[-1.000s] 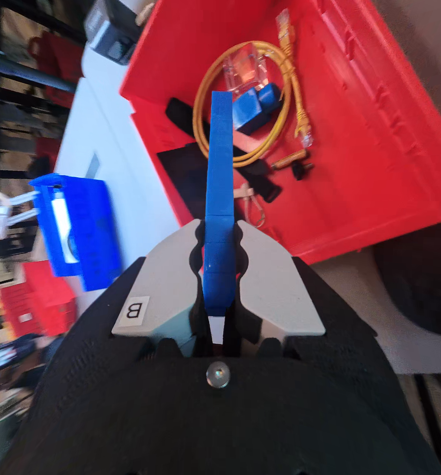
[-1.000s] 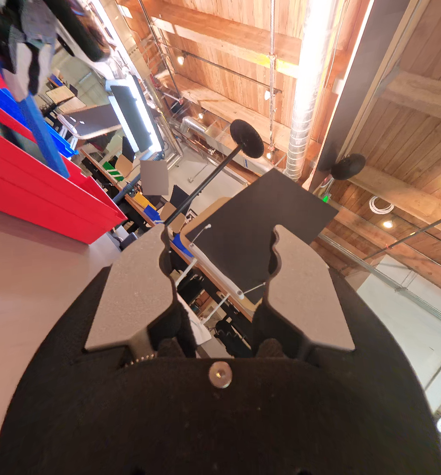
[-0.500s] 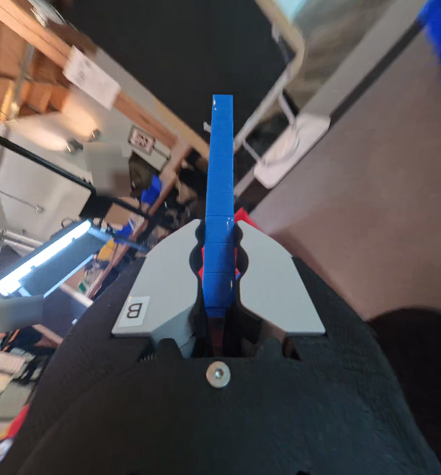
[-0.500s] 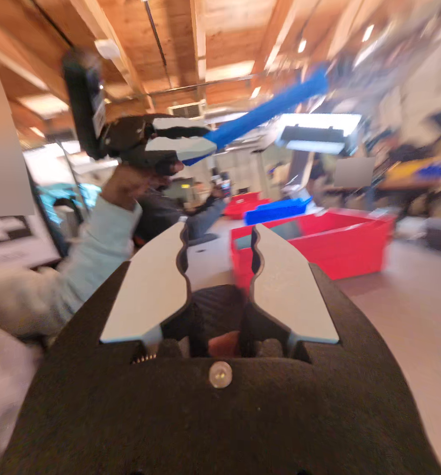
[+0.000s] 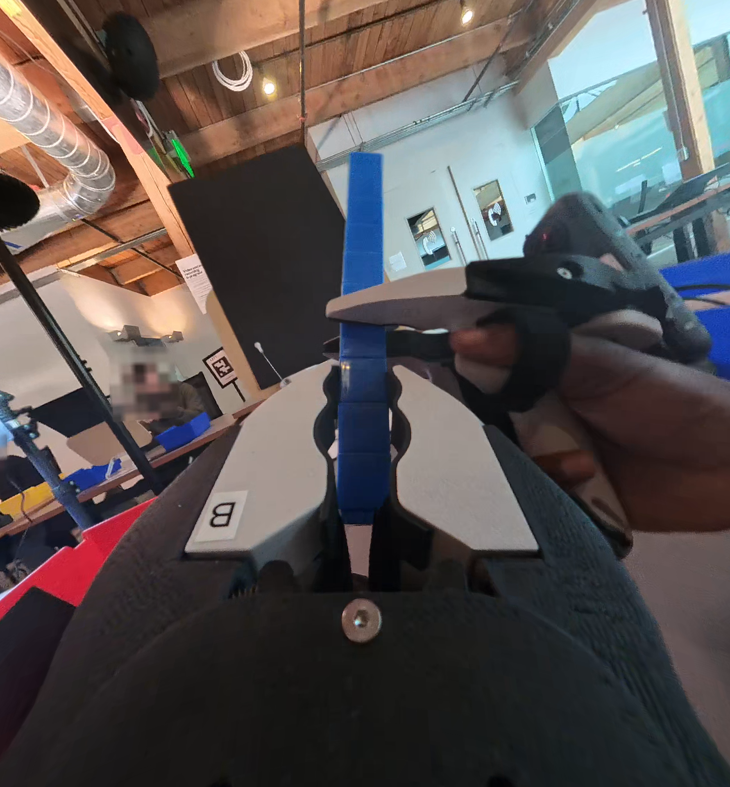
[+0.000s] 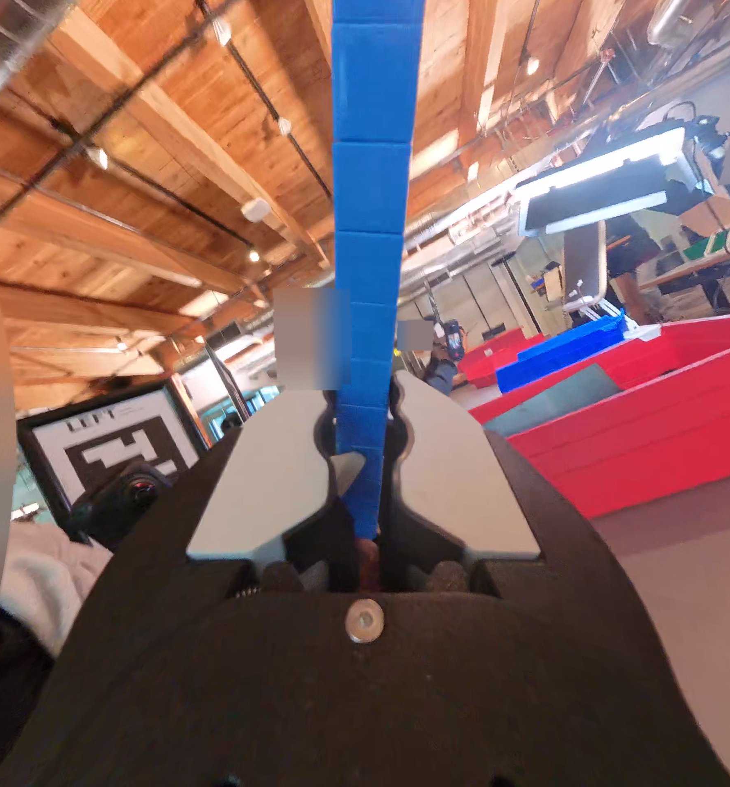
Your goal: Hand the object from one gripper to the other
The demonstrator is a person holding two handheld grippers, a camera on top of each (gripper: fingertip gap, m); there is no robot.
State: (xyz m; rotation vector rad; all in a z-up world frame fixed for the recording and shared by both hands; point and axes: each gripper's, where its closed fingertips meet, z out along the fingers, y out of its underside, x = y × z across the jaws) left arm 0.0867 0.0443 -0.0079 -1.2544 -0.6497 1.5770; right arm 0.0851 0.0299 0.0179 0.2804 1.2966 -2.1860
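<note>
Blue segmented bar (image 5: pixel 362 430) is mid-handover, with both claws on it at once. Left claw (image 5: pixel 361 383) is clamped on the lower segments; the bar runs straight out past its fingertips. Right claw (image 5: pixel 357 326) comes in from the right, crosswise to the left claw, and sits on the bar just beyond the left claw's tips. In the right wrist view the right claw (image 6: pixel 361 387) has both jaws pressed against the bar (image 6: pixel 372 191), so it looks closed on it.

Step, as I read it: receiver has gripped, giver hasn't let go.

Next move needs the left claw to open while the right holds firm, then the two to separate along the bar's axis with no twist. The bar is long and the grip is near one end, so it may pivot.

Pose: the left claw points up toward the ceiling. The hand (image 5: pixel 635 430) on the right claw's handle is close beside the left claw's right finger.
</note>
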